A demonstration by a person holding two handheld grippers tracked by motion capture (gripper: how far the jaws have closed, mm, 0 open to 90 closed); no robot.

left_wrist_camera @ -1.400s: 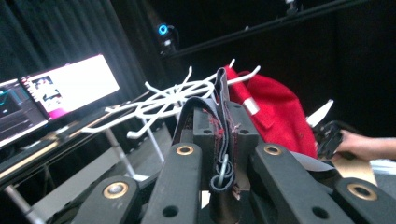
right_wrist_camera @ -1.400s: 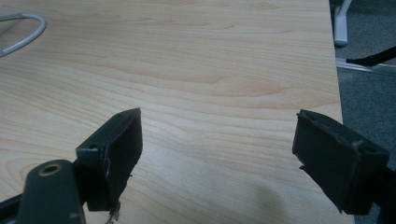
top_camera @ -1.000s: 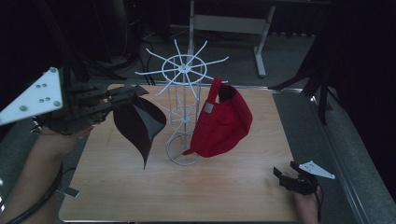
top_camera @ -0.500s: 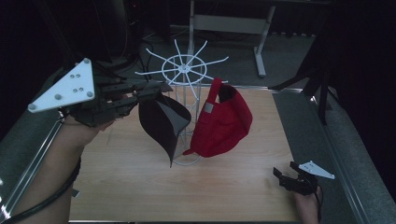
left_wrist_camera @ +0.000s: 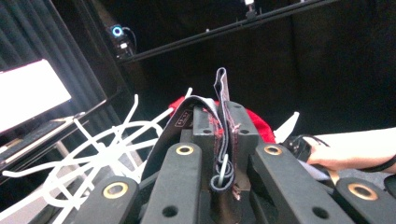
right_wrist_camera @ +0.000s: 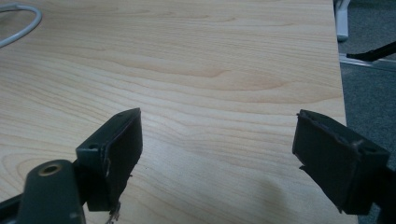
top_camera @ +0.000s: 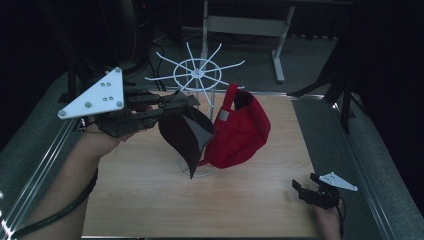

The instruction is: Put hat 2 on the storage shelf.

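Black cap held at the white wire stand

In the high view, the black cap (top_camera: 187,135) is gripped by the left gripper (top_camera: 187,101), hanging against the wire stand (top_camera: 198,75) beside the red cap (top_camera: 240,132), near the table's (top_camera: 140,200) far edge. In the left gripper view, the jaws are clamped on its strap (left_wrist_camera: 223,135). In the right gripper view, the right gripper (right_wrist_camera: 219,149) is seen wide apart, empty, near the right edge.

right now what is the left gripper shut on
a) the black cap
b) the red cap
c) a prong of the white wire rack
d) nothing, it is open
a: the left gripper is clamped on the strap of the black cap, which hangs from it beside the white wire rack; the red cap already hangs on the rack, apart from that gripper.
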